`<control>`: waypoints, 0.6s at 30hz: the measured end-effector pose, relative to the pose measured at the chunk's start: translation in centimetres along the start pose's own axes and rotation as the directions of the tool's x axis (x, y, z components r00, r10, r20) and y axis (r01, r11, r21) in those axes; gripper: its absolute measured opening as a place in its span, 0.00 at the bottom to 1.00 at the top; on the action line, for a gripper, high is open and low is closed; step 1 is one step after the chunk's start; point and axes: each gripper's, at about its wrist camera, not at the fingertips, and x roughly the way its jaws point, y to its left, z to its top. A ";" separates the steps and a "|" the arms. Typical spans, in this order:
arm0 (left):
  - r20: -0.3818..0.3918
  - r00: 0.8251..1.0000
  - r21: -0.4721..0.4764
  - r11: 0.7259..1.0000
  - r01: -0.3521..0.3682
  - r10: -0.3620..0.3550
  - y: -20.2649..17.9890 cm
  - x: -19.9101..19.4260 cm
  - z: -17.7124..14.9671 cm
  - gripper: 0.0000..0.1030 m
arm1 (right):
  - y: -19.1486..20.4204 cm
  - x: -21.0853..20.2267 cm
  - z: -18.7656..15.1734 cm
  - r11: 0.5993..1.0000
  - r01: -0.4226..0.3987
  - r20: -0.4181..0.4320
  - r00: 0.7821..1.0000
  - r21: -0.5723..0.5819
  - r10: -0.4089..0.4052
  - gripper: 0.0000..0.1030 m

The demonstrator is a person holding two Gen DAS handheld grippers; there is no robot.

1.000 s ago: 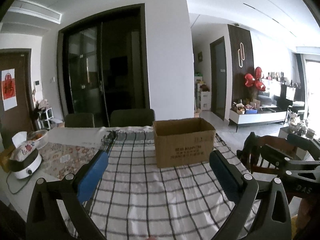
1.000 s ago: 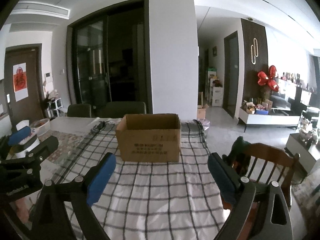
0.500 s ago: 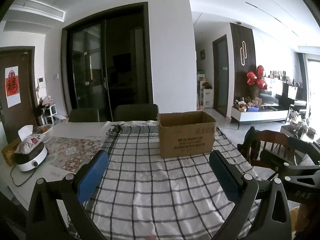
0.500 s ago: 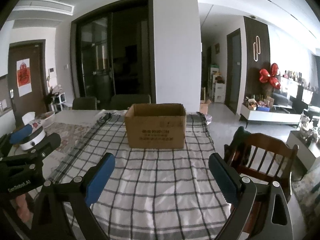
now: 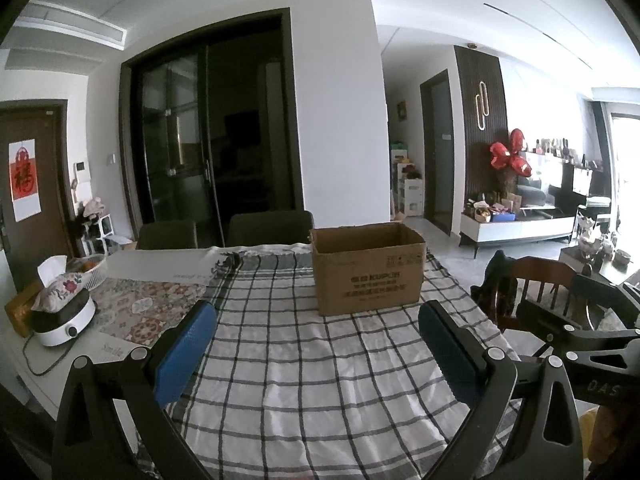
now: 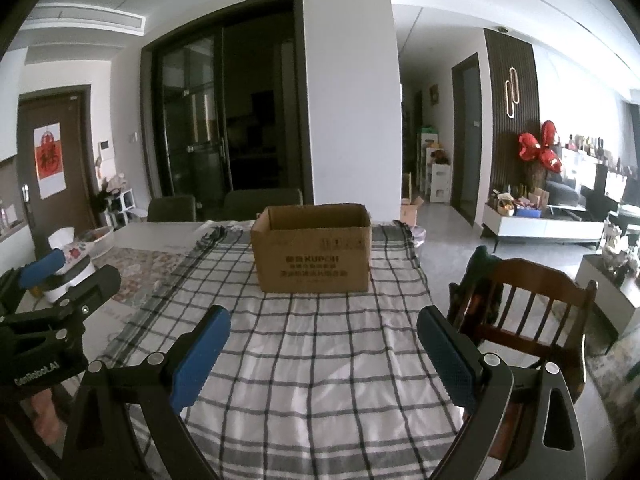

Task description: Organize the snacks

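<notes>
A brown box [image 5: 368,270] is sitting open-topped on the checked cloth [image 5: 300,368] covering the table, toward the far end, with two dark chairs [image 5: 272,229] standing behind it. No snacks are showing on the cloth, and the inside of the box is hidden from both views.

The left gripper [image 5: 316,344] is hovering above the near part of the cloth with its blue pads [image 5: 184,354] spread wide, gripping nothing. The right gripper [image 6: 322,346] is hovering alongside it, its fingers [image 6: 450,360] likewise held wide apart and empty. Both are pointing toward the box and are well apart from it.

To the left, a white cooker [image 5: 64,320] is resting on a patterned mat [image 5: 152,308], with a tissue pouch [image 5: 58,284] lying on top of it. A wooden chair [image 6: 532,308] is standing at the right side of the table, with dark clothing draped over its near corner
</notes>
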 end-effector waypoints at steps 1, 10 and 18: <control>0.001 1.000 0.000 1.000 0.000 0.000 0.0 0.0 0.0 1.00 | 0.0 -0.1 0.0 1.000 0.001 0.000 1.000 0.002 -0.001 0.92; 0.003 1.000 0.009 1.000 0.002 -0.002 -0.2 0.1 0.1 1.00 | -0.3 -0.3 -0.7 1.000 0.004 -0.002 1.000 0.009 -0.004 0.92; 0.002 1.000 0.009 1.000 0.003 -0.003 -0.2 0.1 0.0 1.00 | -0.4 -0.3 -0.7 1.000 0.003 -0.002 1.000 0.009 -0.003 0.92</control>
